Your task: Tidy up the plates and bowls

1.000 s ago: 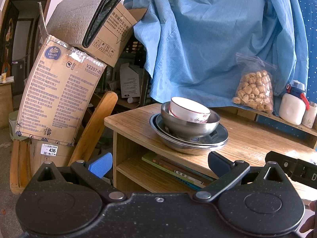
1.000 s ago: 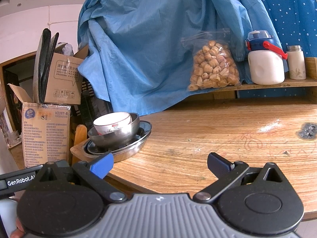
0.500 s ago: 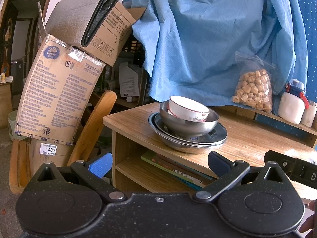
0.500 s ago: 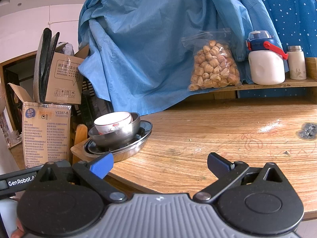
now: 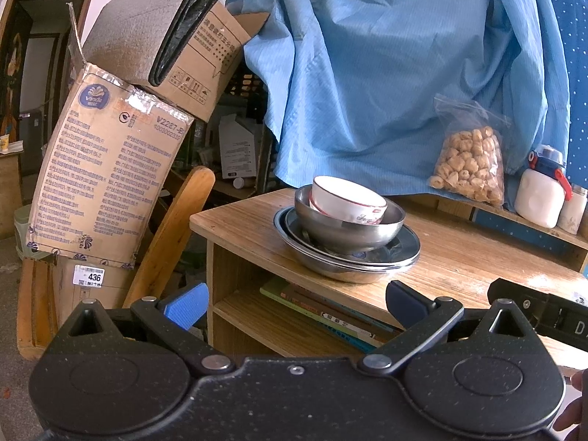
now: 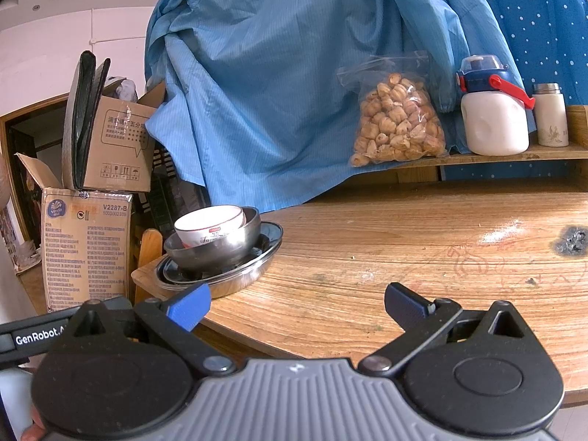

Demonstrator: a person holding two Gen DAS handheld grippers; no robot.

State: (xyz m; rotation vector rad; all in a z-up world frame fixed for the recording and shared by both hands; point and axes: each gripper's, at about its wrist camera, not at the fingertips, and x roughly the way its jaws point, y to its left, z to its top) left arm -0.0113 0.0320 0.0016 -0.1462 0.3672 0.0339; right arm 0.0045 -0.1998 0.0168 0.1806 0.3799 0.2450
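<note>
Left gripper: my left gripper (image 5: 296, 307) hangs in the air short of the wooden table's corner, its 2 blue-padded fingers (image 5: 185, 307) spread wide apart with nothing between them.
Right gripper: my right gripper (image 6: 297, 307) sits low over the near edge of the table, its 2 blue-padded fingers (image 6: 189, 307) also spread wide and holding nothing.
White ceramic bowl: the white ceramic bowl with a red rim line (image 5: 347, 200) sits tilted inside the steel bowl, at the top of the stack.
Steel bowl: the round stainless-steel bowl (image 5: 349, 229) stands upright on the steel plates and cradles the white bowl.
Steel plates: the shallow round stainless-steel plates (image 5: 347, 262), at least 2 nested together, lie flat near the table's left corner and carry both bowls.
Stack position: well ahead of my left gripper and off to the left of my right one; neither tool touches it.
Table: the light wooden table with visible grain (image 6: 404, 242) has a dark burn mark (image 6: 571, 240) toward its right side and books on a shelf below the corner.
Behind the table: a hanging blue cloth (image 6: 294, 73), a clear plastic bag of tan snack pieces (image 6: 397, 125), a white jug with a blue lid and red handle (image 6: 492, 117) and a small white flask (image 6: 550, 115) on a raised ledge.
Left of the table: stacked brown cardboard boxes (image 5: 110, 169) and a wooden chair back (image 5: 172, 235).
</note>
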